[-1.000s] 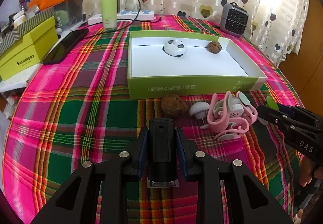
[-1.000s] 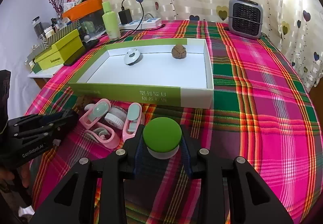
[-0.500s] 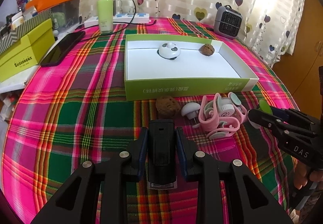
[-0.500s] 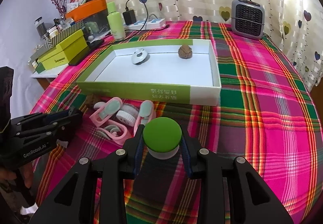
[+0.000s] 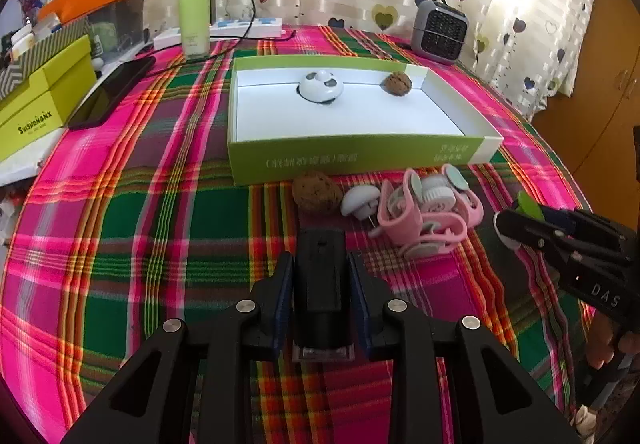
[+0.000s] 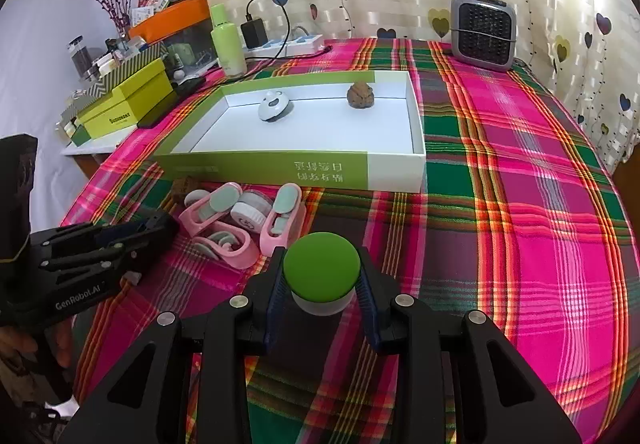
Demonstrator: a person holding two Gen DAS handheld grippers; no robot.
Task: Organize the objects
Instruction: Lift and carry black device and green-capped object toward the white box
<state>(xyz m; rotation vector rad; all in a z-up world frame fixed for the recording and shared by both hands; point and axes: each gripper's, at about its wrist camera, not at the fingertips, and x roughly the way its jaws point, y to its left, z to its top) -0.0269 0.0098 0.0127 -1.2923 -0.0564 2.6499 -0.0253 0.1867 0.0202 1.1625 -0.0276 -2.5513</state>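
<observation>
My left gripper [image 5: 320,258] is shut on a black rectangular device [image 5: 320,284], held just above the plaid cloth. My right gripper [image 6: 322,256] is shut on a small jar with a green lid [image 6: 322,272]. A green-and-white open box [image 5: 352,160] lies ahead, holding a white round gadget [image 5: 321,86] and a walnut [image 5: 397,83] near its far wall. In front of the box lie another walnut [image 5: 316,191], a white plug [image 5: 360,198] and a pile of pink clips [image 5: 428,212]. The right gripper [image 5: 508,220] shows at the right edge of the left wrist view.
A green bottle [image 5: 195,18], power strip [image 5: 244,29], black phone [image 5: 114,92] and yellow-green boxes [image 5: 44,104] line the left side. A small grey heater [image 6: 482,32] stands at the back right. A person's hand [image 6: 24,340] holds the left gripper.
Both grippers keep their holds. The box and the loose items sit slightly farther off in both views; nothing on the table has moved.
</observation>
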